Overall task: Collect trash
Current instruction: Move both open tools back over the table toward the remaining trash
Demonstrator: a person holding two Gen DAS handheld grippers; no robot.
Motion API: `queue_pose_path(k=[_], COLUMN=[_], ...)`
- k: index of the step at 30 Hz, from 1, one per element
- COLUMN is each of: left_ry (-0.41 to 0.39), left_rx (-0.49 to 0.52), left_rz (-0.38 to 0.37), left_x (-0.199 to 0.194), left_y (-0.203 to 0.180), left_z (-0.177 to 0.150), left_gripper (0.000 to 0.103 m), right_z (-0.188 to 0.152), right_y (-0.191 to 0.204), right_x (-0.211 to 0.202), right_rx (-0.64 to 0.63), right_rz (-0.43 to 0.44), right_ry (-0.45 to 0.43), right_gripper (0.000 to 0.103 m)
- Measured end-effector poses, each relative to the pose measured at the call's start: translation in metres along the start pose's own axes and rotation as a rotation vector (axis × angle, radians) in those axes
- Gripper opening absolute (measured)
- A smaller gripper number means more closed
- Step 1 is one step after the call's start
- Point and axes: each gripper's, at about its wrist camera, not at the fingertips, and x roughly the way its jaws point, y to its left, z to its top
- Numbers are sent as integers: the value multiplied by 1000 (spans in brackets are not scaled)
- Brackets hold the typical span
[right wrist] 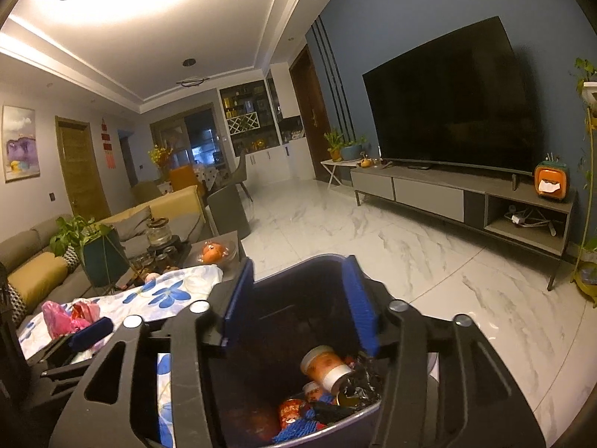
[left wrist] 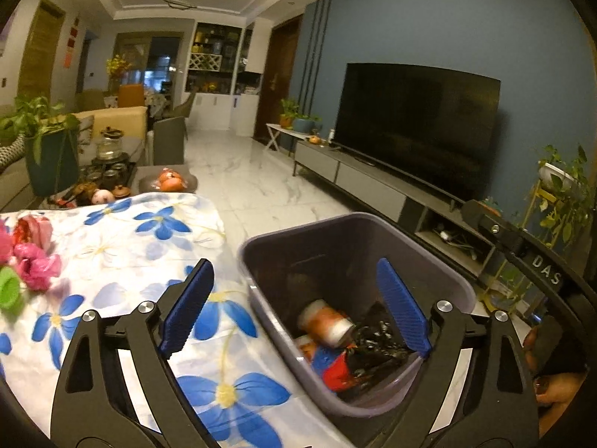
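A grey-purple trash bin (left wrist: pixel 453 280) stands beside the table with the floral cloth (left wrist: pixel 123 246). Inside lie an orange paper cup (left wrist: pixel 328 323), a crumpled black wrapper (left wrist: pixel 377 343) and red packaging (left wrist: pixel 335 371). My left gripper (left wrist: pixel 294 311) is open and empty, straddling the table edge and the bin's near wall. My right gripper (right wrist: pixel 298 304) hangs open above the bin (right wrist: pixel 309 259), with the cup (right wrist: pixel 324 369) and black wrapper (right wrist: pixel 363 380) below it. A pink plastic bag (left wrist: pixel 33 263) and a green piece (left wrist: pixel 9 293) lie on the cloth at the far left.
Beyond the cloth are a potted plant (left wrist: pixel 48 149), a tea set (left wrist: pixel 108 149) and a plate of oranges (left wrist: pixel 169 181). A TV (left wrist: pixel 418 127) on a low console lines the blue wall. Marble floor (right wrist: pixel 429 261) lies right of the bin. A hand (left wrist: pixel 552 380) holds the right gripper.
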Motion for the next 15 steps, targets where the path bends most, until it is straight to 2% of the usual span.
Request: queue_pose_path(k=[2,8,15], left_ry=[-3,-11,-48], left_rx=[-8,-40,-60], left_rz=[18,96,181], left_x=[-6,-30,-66], left_y=[5,25,44], left_z=[-2,-8,-13], left_gripper=[89,89,89], right_z=[-1,-5,-12], right_y=[2,10,29], right_x=[-5,-18,-35], right_rx=[-8,-23,-62], right_rz=[-2,-17,-29], right_ry=[-8,-27,-42], right_gripper=[61,72,74])
